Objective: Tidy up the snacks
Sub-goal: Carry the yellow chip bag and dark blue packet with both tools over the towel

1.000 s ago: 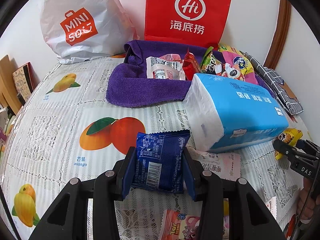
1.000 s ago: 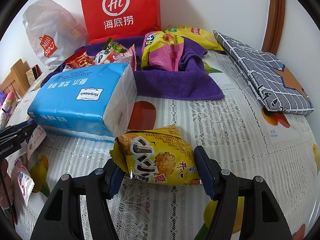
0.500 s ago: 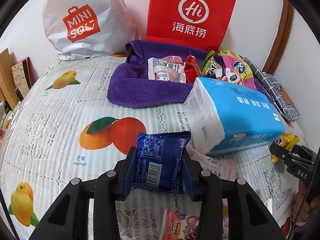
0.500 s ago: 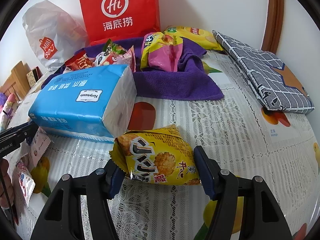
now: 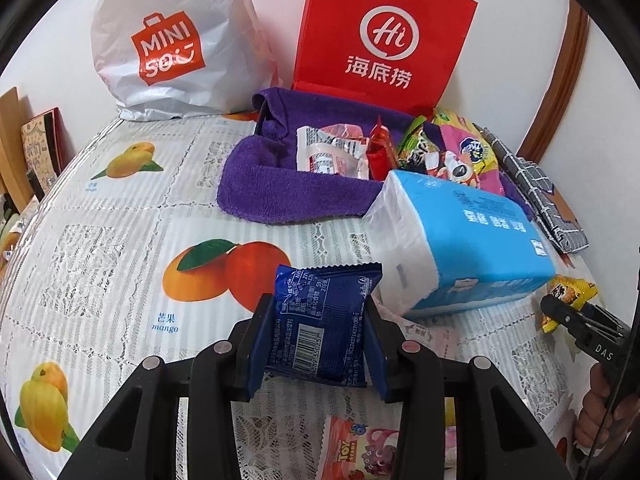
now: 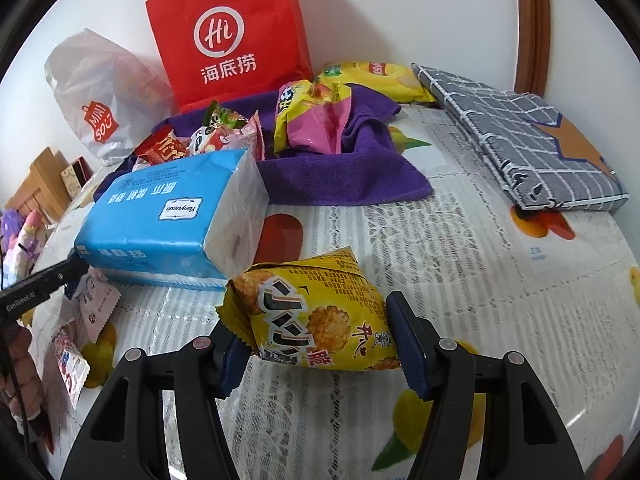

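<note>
My left gripper (image 5: pixel 318 340) is shut on a dark blue snack packet (image 5: pixel 324 320), held above the fruit-print tablecloth. My right gripper (image 6: pixel 316 344) is shut on a yellow rice-cracker packet (image 6: pixel 316 316); it also shows at the right edge of the left wrist view (image 5: pixel 570 300). A purple towel (image 5: pixel 288 192) at the back holds several snack packets (image 5: pixel 332 152); in the right wrist view (image 6: pixel 340 176) it carries a pink-and-yellow bag (image 6: pixel 316 120). A blue tissue pack (image 5: pixel 460 240) lies between the grippers and the towel.
A red Hi paper bag (image 5: pixel 384 40) and a white Miniso bag (image 5: pixel 168 40) stand against the wall. A grey checked cloth (image 6: pixel 524 136) lies at the right. Loose packets (image 5: pixel 360 448) lie near the front edge, and a yellow chips bag (image 6: pixel 372 76) sits behind the towel.
Both grippers have risen slightly and moved a little forward with their packets; the grips are unchanged.
</note>
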A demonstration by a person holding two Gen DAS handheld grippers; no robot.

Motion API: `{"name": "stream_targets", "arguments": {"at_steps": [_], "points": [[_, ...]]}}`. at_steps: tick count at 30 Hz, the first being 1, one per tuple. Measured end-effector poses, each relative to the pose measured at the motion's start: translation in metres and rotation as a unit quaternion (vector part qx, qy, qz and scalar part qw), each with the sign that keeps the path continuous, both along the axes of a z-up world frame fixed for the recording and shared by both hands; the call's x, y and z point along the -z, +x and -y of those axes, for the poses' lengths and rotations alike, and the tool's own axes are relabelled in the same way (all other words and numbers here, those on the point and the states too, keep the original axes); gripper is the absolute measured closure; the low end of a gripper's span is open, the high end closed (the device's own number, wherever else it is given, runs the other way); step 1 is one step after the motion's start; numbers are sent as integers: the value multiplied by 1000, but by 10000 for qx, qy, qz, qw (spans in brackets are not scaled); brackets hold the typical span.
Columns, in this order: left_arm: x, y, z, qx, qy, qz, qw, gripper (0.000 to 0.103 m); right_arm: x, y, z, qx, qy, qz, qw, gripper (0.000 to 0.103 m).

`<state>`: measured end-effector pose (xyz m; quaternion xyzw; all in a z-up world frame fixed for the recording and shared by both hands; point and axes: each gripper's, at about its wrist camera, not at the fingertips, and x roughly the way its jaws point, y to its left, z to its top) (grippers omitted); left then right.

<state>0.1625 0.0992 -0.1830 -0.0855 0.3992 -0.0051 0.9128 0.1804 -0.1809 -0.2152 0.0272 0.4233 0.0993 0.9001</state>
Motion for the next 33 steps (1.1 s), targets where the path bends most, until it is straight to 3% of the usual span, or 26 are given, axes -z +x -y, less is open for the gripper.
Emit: {"name": "stream_targets", "arguments": {"at_steps": [16,21,24,33], "points": [[-10,-8,0,156,-9,163,9997,64,-59,-25,-1,-78,-223,465,9986,41],[-16,-10,-2,213,-116,45,9997,64,-73,-30,-3,-75,-213,584,9980,41],[-25,-15,-5,234,-209,56,9995,64,-78,-32,-5,-100,-189,640,9977,41],[-65,-20,2,343,0,253,9991,64,-93,-25,-10,-99,-6,732,9973,41]]}}
